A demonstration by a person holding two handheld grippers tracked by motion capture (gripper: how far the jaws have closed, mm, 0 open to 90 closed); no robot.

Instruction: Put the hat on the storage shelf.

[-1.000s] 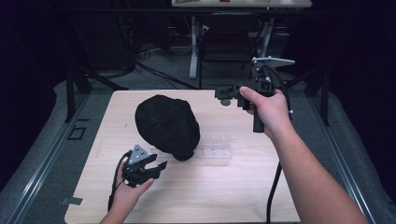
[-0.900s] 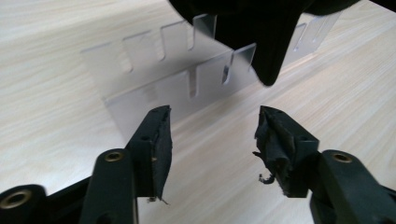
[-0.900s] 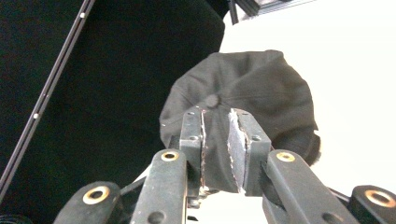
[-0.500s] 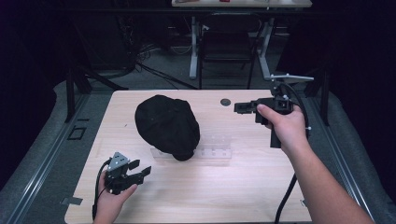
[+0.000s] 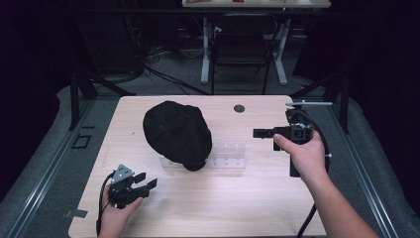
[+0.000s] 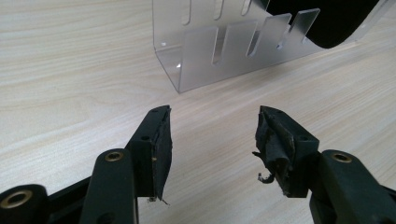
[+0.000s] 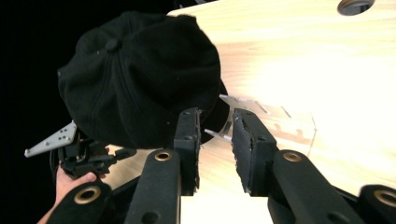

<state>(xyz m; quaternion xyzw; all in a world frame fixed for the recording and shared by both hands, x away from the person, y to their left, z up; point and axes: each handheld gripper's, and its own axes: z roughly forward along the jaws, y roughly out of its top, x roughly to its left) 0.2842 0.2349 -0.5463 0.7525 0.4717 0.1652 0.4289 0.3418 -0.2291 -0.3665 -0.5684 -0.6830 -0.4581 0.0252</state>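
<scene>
A black cap (image 5: 177, 133) — soft, panelled, with a small button at its crown — sat near the middle of the wooden table (image 5: 257, 198), draped over one end of a clear acrylic rack (image 5: 225, 157). Its brim end hung over the rack's near edge. The rack lay low and level on the tabletop, its two upright walls cut with rows of slots — one end hidden under the cap, the other bare and empty.

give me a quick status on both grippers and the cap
Left gripper open, empty, low near table edge. Right gripper jaws just opening, nothing between them, aimed at black cap. Cap rests on clear slotted rack. Path unobstructed.
</scene>
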